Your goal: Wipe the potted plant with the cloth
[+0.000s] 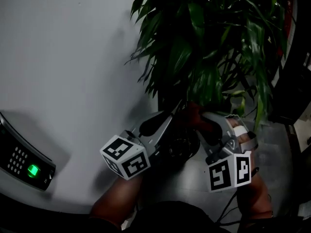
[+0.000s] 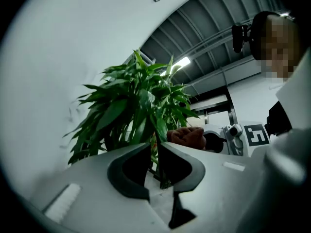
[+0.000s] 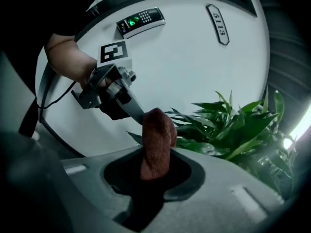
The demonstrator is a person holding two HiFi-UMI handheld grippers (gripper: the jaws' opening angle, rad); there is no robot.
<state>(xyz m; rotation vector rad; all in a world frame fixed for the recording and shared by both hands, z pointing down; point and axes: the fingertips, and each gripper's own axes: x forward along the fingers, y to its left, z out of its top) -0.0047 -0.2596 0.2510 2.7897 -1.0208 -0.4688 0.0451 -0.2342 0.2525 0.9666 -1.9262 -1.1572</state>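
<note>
Right gripper view first: what have we got btw the jaws? – A

There our right gripper point(image 3: 155, 154) is clenched on the cloth point(image 3: 156, 137), a brown wad standing up out of the jaws. The potted plant point(image 3: 233, 125) is just beyond it, to the right. – B

And the left gripper point(image 2: 154, 152)? – A

Jaws a little apart, gripping nothing. We see a thin stem point(image 2: 160, 173) in the gap but can't tell if it touches either side. Foliage is right in front of it. – B

How do we reckon the stuff handles? – A

Cloth looks soft, light, prob a bit fuzzy, so it shouldn't slip. Our hold is low on the wad, which leaves the top free as the wiping face. The leaves look long, thin, glossy and v. bendy. We think they'd fold away under pressure & could crease or tear. – B

So where do we take hold? – A

We'd back one leaf from below w/ the left gripper, near its base where it's prob stiffest, light pinch only. Then we'd draw the cloth base to tip. We wouldn't squeeze the stem. – B
</note>
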